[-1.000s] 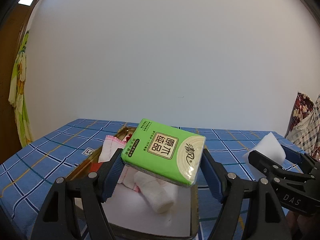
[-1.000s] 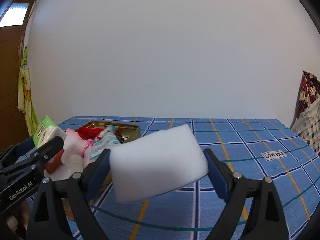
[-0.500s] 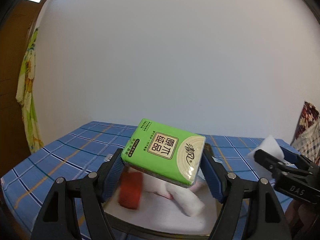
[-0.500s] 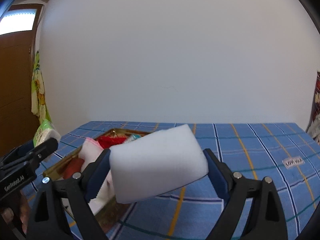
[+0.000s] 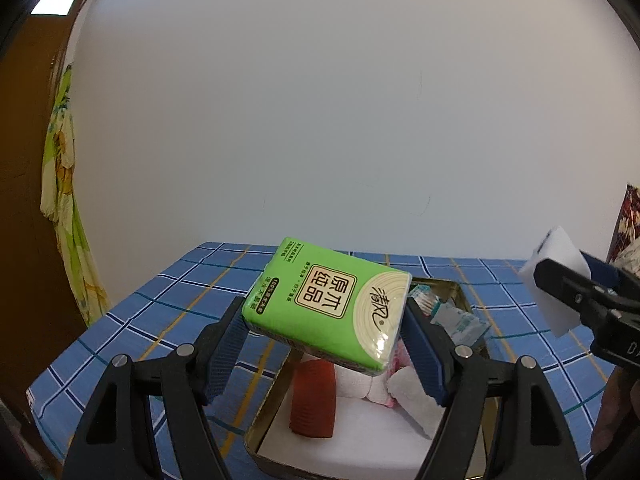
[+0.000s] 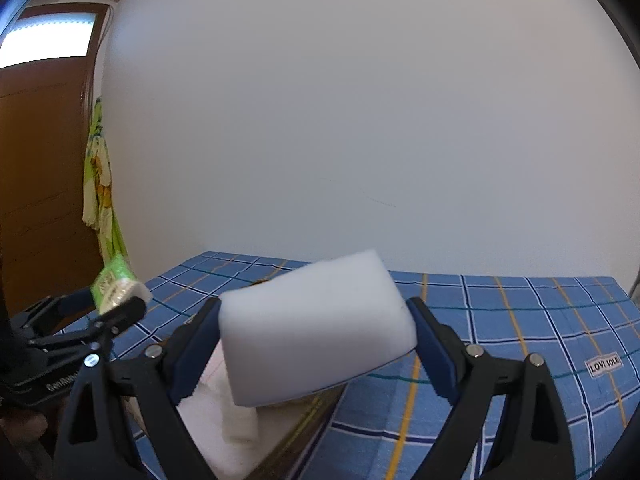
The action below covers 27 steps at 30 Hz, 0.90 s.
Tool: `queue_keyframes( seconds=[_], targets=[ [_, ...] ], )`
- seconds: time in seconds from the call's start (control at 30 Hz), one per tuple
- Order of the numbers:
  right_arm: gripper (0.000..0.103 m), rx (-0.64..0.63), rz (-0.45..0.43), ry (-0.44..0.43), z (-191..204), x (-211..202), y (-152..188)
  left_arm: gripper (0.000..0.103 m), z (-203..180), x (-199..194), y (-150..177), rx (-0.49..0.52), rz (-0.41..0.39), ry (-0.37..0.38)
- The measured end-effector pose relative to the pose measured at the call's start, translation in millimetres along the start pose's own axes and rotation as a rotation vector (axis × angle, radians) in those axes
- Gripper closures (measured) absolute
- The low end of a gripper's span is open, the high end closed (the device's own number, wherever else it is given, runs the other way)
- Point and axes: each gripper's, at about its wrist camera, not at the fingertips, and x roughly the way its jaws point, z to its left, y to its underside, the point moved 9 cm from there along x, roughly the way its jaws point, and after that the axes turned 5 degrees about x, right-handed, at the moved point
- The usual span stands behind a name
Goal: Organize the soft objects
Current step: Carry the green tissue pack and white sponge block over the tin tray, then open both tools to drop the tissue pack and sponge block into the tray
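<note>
A: What does the left gripper [image 5: 326, 330] have?

B: Its jaws are clamped on a green tissue pack [image 5: 328, 306], one blue pad pressed to each short side. The pack is tilted, its printed face up and its right end lower, and it hangs in the air above a gold metal tray [image 5: 264, 436].

A: And the right gripper [image 6: 316, 334]?

B: Its jaws are closed on a white sponge block [image 6: 316, 328], the blue pads [image 6: 434, 354] bearing on both ends. The block is clear of the table and slanted. In the left wrist view the same block shows at the right edge, gripped and raised beside the tray.

A: What lies in the tray?

B: A red ribbed piece [image 5: 312, 398] at the near left, white and pink rolled cloths [image 5: 374, 384] beside it under the pack, and a pale blue printed packet [image 5: 456, 322] toward the far right corner. The floor of the tray is white. What the red piece is cannot be told.

A: Where does the tray stand?

B: On a table under a blue checked cloth [image 6: 520, 320] with yellow and teal lines. A small label [image 6: 604, 365] is stitched on the cloth at the right, well apart from the tray. A plain white wall [image 5: 320, 120] stands behind, and a green and yellow fabric [image 5: 66, 200] hangs by a brown door [image 6: 40, 200] at the left.
</note>
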Motion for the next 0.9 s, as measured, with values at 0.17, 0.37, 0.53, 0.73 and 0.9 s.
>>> queue_keyframes(
  seconds=[0.17,0.37,0.53,0.73,0.9],
  targets=[
    [0.011,-0.023,0.033,-0.019,12.8,10.3,-3.7,0.026,-5.8,-5.7,-5.6,0.027,0.034,0.004],
    [0.011,-0.027,0.080,-0.033,21.6,30.3,-3.4,0.026,2.5,5.4,-1.4,0.028,0.093,0.026],
    [0.011,-0.034,0.145,-0.044,21.3,44.7,3.1,0.026,1.9,20.6,4.3,0.038,0.165,0.057],
    [0.011,-0.038,0.218,-0.054,23.6,62.9,12.5,0.026,-3.5,33.4,11.8,0.042,0.235,0.090],
    [0.011,-0.054,0.257,-0.054,26.0,71.0,19.3,0.026,-3.8,40.2,17.9,0.052,0.271,0.096]
  ],
)
